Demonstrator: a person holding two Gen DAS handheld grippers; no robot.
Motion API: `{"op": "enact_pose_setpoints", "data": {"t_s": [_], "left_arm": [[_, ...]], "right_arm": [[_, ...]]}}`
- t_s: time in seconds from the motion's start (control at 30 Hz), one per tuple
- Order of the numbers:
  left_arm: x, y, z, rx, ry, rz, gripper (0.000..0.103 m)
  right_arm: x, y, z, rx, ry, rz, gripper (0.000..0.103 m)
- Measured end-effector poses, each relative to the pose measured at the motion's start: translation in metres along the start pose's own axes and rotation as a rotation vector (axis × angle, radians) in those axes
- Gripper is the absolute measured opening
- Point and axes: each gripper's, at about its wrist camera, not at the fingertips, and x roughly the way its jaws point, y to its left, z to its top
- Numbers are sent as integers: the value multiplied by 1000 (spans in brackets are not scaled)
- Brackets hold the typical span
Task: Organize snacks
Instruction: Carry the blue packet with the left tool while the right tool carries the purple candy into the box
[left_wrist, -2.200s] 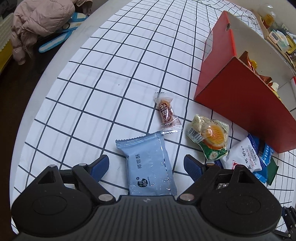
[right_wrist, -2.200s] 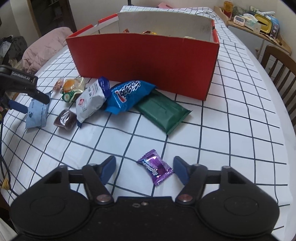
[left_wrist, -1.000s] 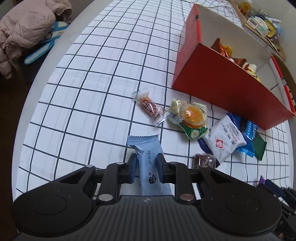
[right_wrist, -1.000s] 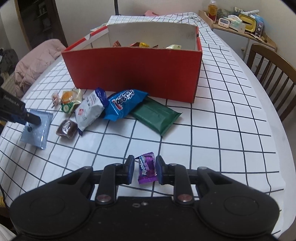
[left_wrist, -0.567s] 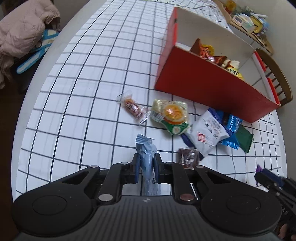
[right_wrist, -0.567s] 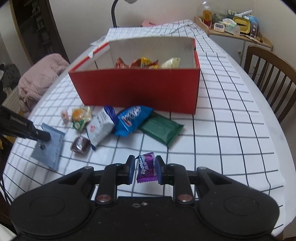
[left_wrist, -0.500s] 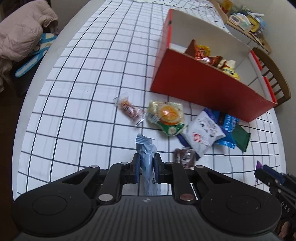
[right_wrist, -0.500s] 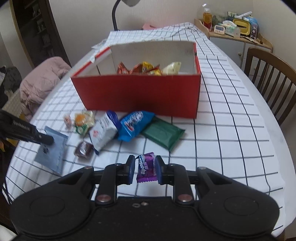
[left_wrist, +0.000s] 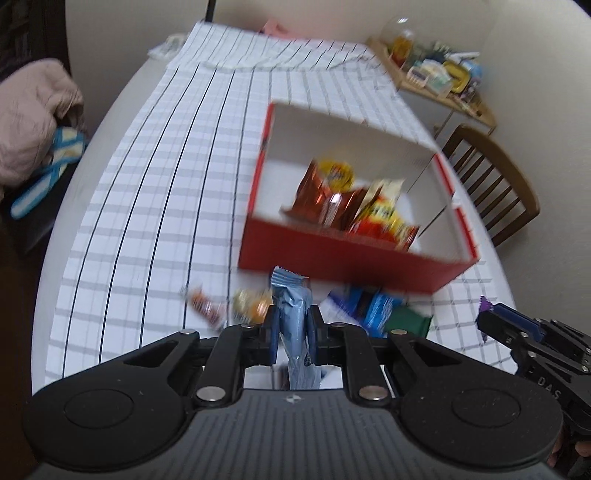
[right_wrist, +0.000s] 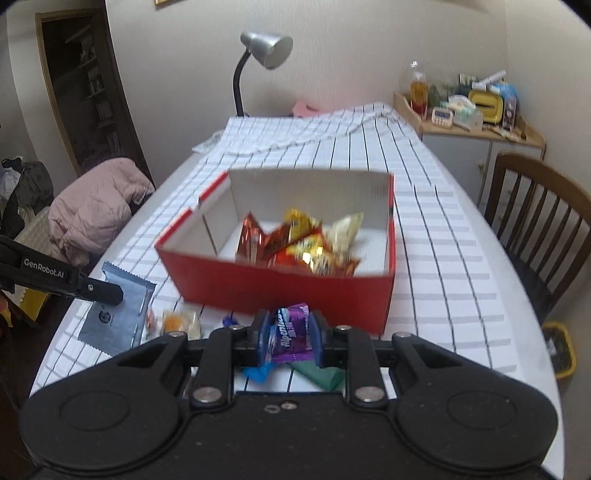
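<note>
At the far left of your right wrist view a pink quilted jacket is heaped beside the table, off its left edge. Your left gripper is clamped narrow on the pale blue snack packet, which stands up on edge between its fingers, lifted off the checked tablecloth; from your other camera the same packet hangs flat-faced at the left side of the table, pinched by the tip of that gripper. Below and just right of it, loose snacks lie on the cloth in front of the box: a small reddish candy, an orange-and-green packet, then a blue wrapper and a dark green bar, all smeared by motion blur, so their exact contact with each other is hard to call. Behind them sits the red cardboard box, open-topped with white inner walls, holding a heap of red, orange and yellow packets toward its right half. Your right gripper is closed tightly around the purple candy, held in the air near the front wall of the box; in the left wrist view that gripper comes in from the right edge with a purple tip showing. Further right stands a wooden chair, and behind it a cluttered side cabinet; a grey desk lamp rises behind the table.
</note>
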Motion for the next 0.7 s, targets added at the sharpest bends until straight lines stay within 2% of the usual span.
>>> {"op": "enact_pose_setpoints", "data": {"t_s": [0.37, 0.7], "left_arm": [[1, -38, 63, 65, -98, 12, 15], [36, -56, 119, 88, -131, 32, 15]], "right_arm": [[23, -11, 56, -45, -49, -27, 22], [72, -28, 90, -69, -7, -60, 22]]}}
